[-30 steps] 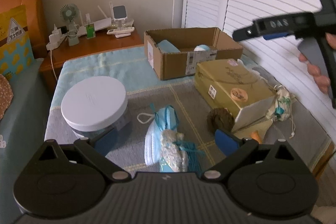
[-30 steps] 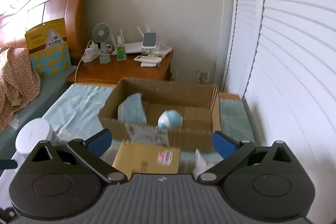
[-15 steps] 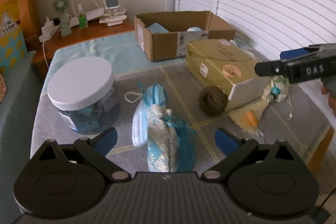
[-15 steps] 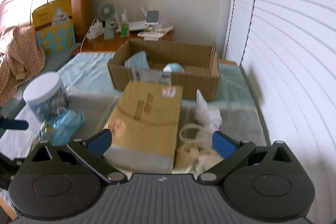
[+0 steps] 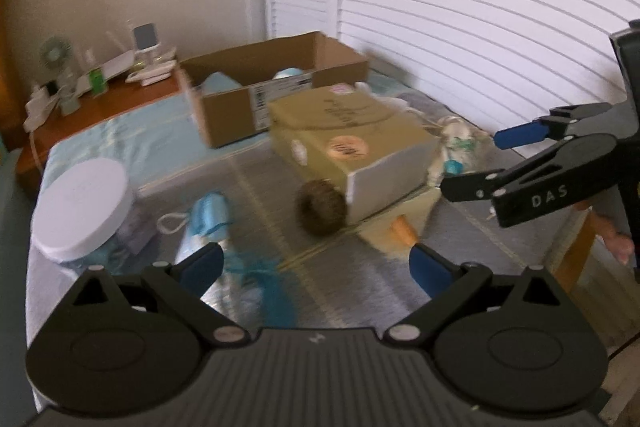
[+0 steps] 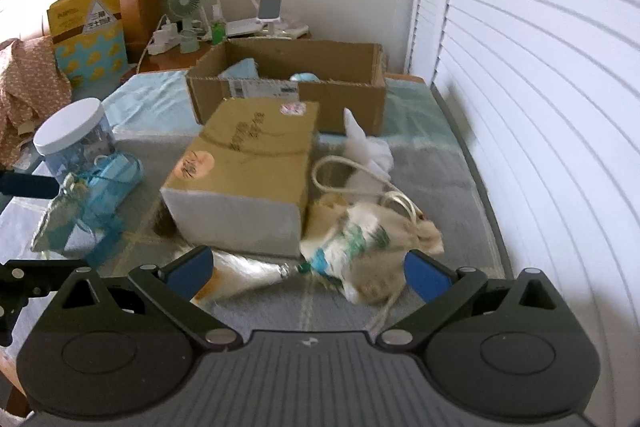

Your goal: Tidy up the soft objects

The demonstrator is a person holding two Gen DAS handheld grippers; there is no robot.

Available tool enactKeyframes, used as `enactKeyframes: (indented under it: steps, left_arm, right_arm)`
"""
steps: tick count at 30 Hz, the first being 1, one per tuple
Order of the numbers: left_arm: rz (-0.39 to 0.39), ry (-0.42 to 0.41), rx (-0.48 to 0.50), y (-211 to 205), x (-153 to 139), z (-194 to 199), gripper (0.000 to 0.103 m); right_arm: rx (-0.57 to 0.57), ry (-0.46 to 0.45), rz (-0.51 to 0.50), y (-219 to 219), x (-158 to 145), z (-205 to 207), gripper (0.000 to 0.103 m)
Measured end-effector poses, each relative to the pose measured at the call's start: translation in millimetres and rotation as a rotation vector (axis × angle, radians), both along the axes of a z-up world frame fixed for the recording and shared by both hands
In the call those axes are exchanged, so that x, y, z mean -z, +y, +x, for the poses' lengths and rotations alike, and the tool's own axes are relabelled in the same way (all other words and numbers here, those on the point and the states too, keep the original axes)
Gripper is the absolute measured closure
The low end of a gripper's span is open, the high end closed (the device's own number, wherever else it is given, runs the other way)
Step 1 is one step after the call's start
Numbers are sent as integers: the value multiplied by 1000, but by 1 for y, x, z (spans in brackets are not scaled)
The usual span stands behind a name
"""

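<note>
Left gripper (image 5: 312,265): jaws wide, empty, above blue pouch (image 5: 212,211).
Right gripper (image 6: 306,269): jaws wide, empty, above drawstring bag (image 6: 372,235).
Brown ball (image 5: 320,205), white cloth (image 6: 368,147): loose on table.
Open carton (image 6: 288,87): apparently two blue items inside.
Most sorting remains.

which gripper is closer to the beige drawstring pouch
Right. The right gripper hangs open just short of the beige drawstring pouch; the left gripper is across the table, over the blue bundle.
</note>
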State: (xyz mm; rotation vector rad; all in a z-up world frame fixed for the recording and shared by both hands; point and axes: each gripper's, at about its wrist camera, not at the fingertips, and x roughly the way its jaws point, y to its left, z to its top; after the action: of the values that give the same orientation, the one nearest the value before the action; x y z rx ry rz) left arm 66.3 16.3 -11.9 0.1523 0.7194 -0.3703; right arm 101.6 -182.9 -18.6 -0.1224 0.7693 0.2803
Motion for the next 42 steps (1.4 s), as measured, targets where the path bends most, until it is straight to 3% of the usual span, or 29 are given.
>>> enactKeyframes:
  steps: [6, 9, 12, 19, 23, 34, 38, 42]
  left_arm:
    - [-2, -6, 77, -23, 5, 4, 10]
    - [-4, -4, 122, -36, 6, 5, 11]
    - [6, -3, 168, -50, 10, 8, 19]
    - [38, 16, 251, -76, 22, 22, 22]
    - [60, 37, 290, -86, 31, 31, 24]
    - [83, 107, 355, -86, 38, 32, 27]
    - [92, 121, 376, -80, 36, 25, 37]
    - [118, 77, 326, -75, 34, 27, 47]
  right_arm:
    - [4, 8, -20, -13, 6, -14, 3]
    - [1, 17, -26, -19, 8, -20, 9]
    - [2, 28, -18, -25, 10, -23, 17]
    - [20, 29, -1, -38, 12, -26, 18]
    - [22, 48, 1, -43, 14, -26, 28]
    - [37, 51, 26, -51, 15, -26, 29]
    - [40, 56, 29, -51, 16, -25, 29]
    - [37, 59, 33, -50, 17, -25, 29]
